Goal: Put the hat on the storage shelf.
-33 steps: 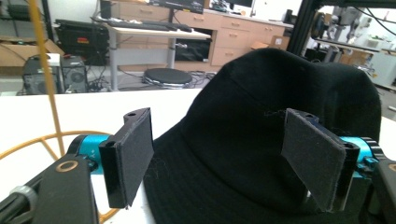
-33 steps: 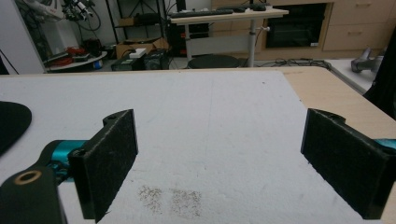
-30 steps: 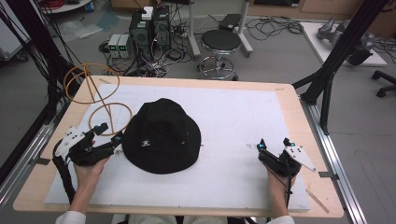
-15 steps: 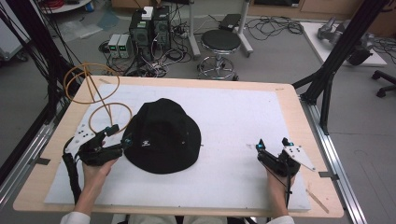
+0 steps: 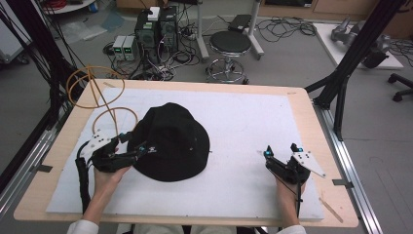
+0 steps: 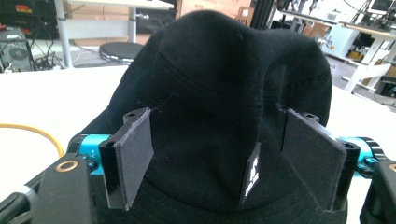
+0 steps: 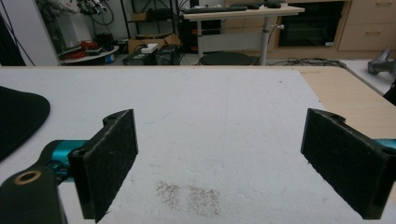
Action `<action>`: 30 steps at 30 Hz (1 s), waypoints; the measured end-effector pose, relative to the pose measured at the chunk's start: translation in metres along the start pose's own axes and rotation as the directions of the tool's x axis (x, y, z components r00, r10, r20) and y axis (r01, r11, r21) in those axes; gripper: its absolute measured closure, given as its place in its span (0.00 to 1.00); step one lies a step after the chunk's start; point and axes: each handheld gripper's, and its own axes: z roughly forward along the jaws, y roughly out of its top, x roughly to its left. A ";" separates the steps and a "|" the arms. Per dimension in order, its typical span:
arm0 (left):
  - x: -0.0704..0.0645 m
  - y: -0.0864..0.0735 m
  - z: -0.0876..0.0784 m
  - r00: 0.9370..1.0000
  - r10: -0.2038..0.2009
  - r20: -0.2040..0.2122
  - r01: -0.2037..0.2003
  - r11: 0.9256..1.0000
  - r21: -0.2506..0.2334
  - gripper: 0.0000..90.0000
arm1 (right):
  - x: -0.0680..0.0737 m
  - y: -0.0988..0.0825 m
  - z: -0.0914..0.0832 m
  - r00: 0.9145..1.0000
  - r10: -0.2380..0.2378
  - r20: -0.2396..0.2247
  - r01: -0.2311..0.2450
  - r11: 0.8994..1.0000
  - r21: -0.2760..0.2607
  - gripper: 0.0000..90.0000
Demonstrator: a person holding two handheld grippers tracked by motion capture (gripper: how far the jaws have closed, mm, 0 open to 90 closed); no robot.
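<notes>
left hand-held gripper (image 6: 219, 154) has moved in, wide around the black bucket hat (image 5: 173, 141) | looks ready to pinch | right hand-held gripper (image 5: 282, 157) wide, empty

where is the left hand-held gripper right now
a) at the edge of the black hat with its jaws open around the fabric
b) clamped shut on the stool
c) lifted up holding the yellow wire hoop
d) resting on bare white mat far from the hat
a: the left hand-held gripper sits at the near-left edge of the black hat, and in the left gripper view its open jaws flank the hat's crown.
</notes>
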 end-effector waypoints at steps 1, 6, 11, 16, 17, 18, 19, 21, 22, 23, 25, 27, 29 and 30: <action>-0.001 0.000 0.001 1.000 0.004 -0.008 -0.004 1.000 0.010 0.28 | 0.001 0.000 0.000 1.000 0.006 -0.002 -0.006 1.000 0.002 0.11; -0.007 0.001 0.012 1.000 0.008 0.017 -0.009 0.999 0.032 0.28 | 0.001 0.001 0.002 1.000 0.005 -0.003 -0.005 1.000 0.001 0.11; -0.009 0.001 0.019 0.999 0.016 0.028 -0.017 0.998 0.054 0.29 | 0.001 0.001 0.003 1.000 0.015 -0.008 -0.015 1.000 0.001 0.11; -0.008 -0.001 0.027 1.000 0.009 0.017 -0.010 0.997 0.072 0.33 | 0.002 0.002 0.005 1.000 0.021 -0.013 -0.021 1.000 0.007 0.11; -0.009 -0.001 0.029 1.000 0.015 0.011 -0.016 0.997 0.076 0.33 | 0.003 0.002 0.005 1.000 0.016 -0.015 -0.016 1.000 0.005 0.11; -0.009 -0.001 0.031 1.000 0.024 0.002 -0.025 0.996 0.080 0.33 | 0.003 0.002 0.005 1.000 0.013 -0.015 -0.013 1.000 0.006 0.11; -0.009 -0.001 0.031 1.000 0.024 0.002 -0.025 0.996 0.080 0.33 | 0.004 0.002 0.005 1.000 0.015 -0.018 -0.015 1.000 0.006 0.11; -0.010 -0.002 0.034 1.000 0.026 -0.004 -0.026 0.997 0.077 0.33 | 0.005 0.003 0.005 1.000 0.016 -0.020 -0.016 1.000 0.006 0.11; -0.011 -0.001 0.038 1.000 0.026 -0.001 -0.026 0.996 0.082 0.34 | 0.005 0.003 0.005 1.000 0.017 -0.021 -0.017 1.000 0.003 0.11; -0.012 -0.001 0.039 1.000 0.026 0.001 -0.026 0.996 0.083 0.35 | 0.005 0.003 0.005 1.000 0.018 -0.019 -0.018 1.000 0.003 0.11; -0.012 -0.001 0.041 1.000 0.027 0.002 -0.027 0.996 0.084 0.37 | 0.004 0.003 0.005 1.000 0.023 -0.018 -0.023 1.000 0.003 0.11; -0.014 -0.002 0.046 1.000 0.029 -0.003 -0.029 0.996 0.088 0.38 | 0.003 0.003 0.005 0.999 0.029 -0.016 -0.028 1.000 0.003 0.11; -0.014 -0.002 0.048 0.999 0.031 -0.009 -0.030 0.995 0.094 0.38 | 0.002 0.003 0.005 1.000 0.027 -0.014 -0.027 1.000 0.001 0.11; -0.015 -0.003 0.050 0.999 0.040 -0.019 -0.038 0.994 0.104 0.39 | 0.002 0.003 0.005 0.999 0.028 -0.016 -0.028 1.000 0.002 0.11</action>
